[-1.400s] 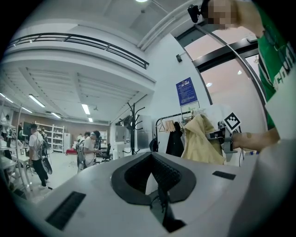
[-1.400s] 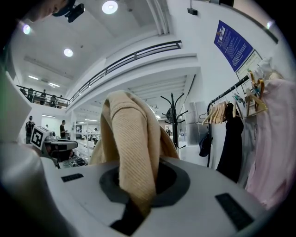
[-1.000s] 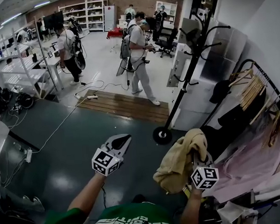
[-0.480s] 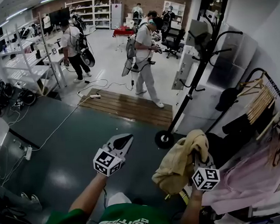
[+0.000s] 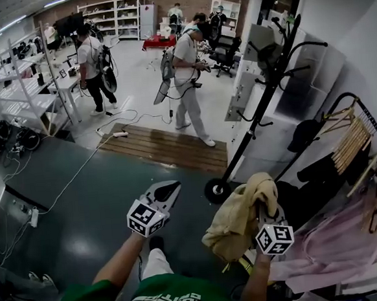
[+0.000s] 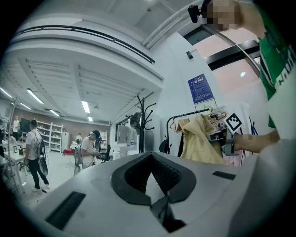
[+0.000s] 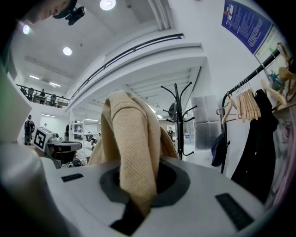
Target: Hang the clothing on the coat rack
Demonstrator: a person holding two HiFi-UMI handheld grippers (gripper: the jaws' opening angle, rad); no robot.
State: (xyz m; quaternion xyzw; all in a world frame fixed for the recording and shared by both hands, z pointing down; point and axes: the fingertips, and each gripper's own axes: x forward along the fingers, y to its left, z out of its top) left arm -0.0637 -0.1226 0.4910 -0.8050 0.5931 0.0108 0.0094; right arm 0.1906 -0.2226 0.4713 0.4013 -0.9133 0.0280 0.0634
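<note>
A tan garment [image 5: 238,215] hangs bunched from my right gripper [image 5: 266,216], which is shut on it low at the right of the head view. In the right gripper view the cloth [image 7: 132,139] rises from between the jaws of the right gripper [image 7: 138,187] and drapes over them. The black coat rack [image 5: 258,105] stands ahead and slightly left of that gripper, its round base [image 5: 217,190] on the floor, its hooks bare. My left gripper [image 5: 168,191] hovers to the left, shut and holding nothing. In the left gripper view the left gripper [image 6: 150,158] points toward the rack [image 6: 141,122] and the garment [image 6: 199,139].
A clothes rail [image 5: 357,110] with wooden hangers, dark clothes and pink garments [image 5: 341,232] fills the right side. A wooden platform [image 5: 165,145] and a cable [image 5: 79,168] lie on the floor ahead. People [image 5: 186,75] stand beyond, near white shelving [image 5: 21,91].
Both grippers keep nearly the same places, and the garment stays in the right one. The head view has drifted a little, and the people at the back have shifted.
</note>
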